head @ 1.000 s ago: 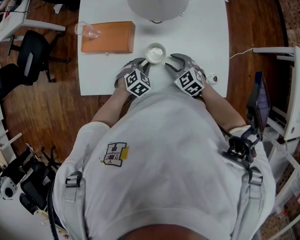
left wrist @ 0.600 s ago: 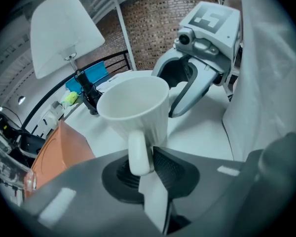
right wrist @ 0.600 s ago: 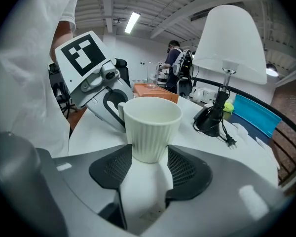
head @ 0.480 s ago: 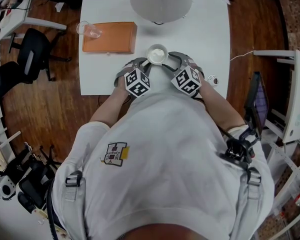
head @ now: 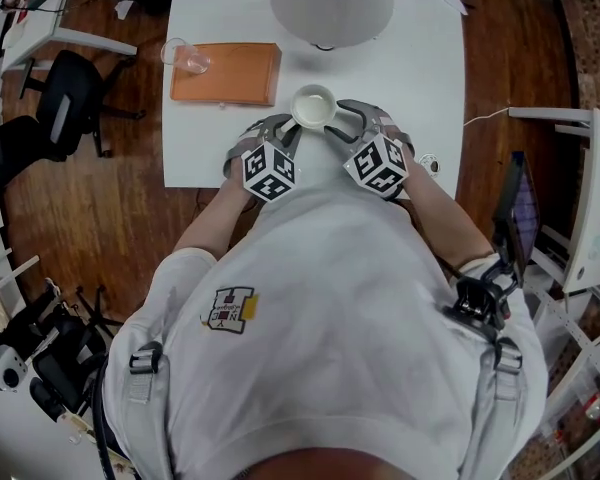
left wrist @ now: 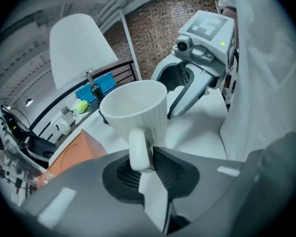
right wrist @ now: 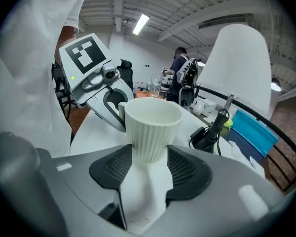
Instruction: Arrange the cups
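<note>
Arranging seems barely begun: left gripper clamps the white mug by its handle over the table's near edge, right gripper's jaws, just opened wide, flank its body unpressed.

Bright, even light; fisheye-warped, dark-vignetted edges.

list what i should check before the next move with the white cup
1. Left gripper shut on the handle of the white cup: ok.
2. Right gripper gripping the cup body: not ok; its jaws have just been opening and stand wide either side of it.
3. Cup upright: ok.
4. Cup base off the table: cannot tell.
5. Bare room on the orange board: ok; a clear glass sits at its left end.
</note>
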### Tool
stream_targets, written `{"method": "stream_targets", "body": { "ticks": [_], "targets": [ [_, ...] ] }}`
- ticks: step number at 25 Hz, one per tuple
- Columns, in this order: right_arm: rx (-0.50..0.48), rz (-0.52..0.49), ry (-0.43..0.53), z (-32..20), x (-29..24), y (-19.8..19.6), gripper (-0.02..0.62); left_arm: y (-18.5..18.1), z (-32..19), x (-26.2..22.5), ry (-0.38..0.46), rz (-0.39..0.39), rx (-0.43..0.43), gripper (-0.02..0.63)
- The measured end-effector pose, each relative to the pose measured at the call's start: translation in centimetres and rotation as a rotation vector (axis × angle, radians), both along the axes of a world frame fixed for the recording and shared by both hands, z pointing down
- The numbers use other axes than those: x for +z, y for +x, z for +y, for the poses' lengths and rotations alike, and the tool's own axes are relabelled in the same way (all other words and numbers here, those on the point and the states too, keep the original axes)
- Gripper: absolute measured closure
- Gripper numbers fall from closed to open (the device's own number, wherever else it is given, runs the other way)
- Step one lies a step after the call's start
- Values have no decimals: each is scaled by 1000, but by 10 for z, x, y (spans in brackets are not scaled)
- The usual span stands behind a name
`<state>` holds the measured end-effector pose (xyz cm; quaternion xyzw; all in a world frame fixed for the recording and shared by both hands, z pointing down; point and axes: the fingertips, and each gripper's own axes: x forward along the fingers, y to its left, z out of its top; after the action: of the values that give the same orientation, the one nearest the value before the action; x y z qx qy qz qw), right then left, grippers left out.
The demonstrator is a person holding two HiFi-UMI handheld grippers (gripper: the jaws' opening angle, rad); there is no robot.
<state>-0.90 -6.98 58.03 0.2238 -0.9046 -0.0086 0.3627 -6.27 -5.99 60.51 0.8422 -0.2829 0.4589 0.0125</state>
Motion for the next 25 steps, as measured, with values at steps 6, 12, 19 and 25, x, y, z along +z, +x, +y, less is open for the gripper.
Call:
{"method": "stream_targets", "body": {
  "ticks": [6,12,19,25],
  "targets": [
    [-43,-30,91,-14,-44,-35,374,-35,-13,-42,61,5,-61,555],
    [-94,-23,145,-47,-63,-88,378,-87,-43,-59,95,4,-152,555],
    [-111,25,149,-94,-60,-137,390,-134,-86,-56,85,10,-248,554],
    [-103,58,120,-120,-44,-161,402,-156,-110,-41,45,9,-277,552]
  ]
}}
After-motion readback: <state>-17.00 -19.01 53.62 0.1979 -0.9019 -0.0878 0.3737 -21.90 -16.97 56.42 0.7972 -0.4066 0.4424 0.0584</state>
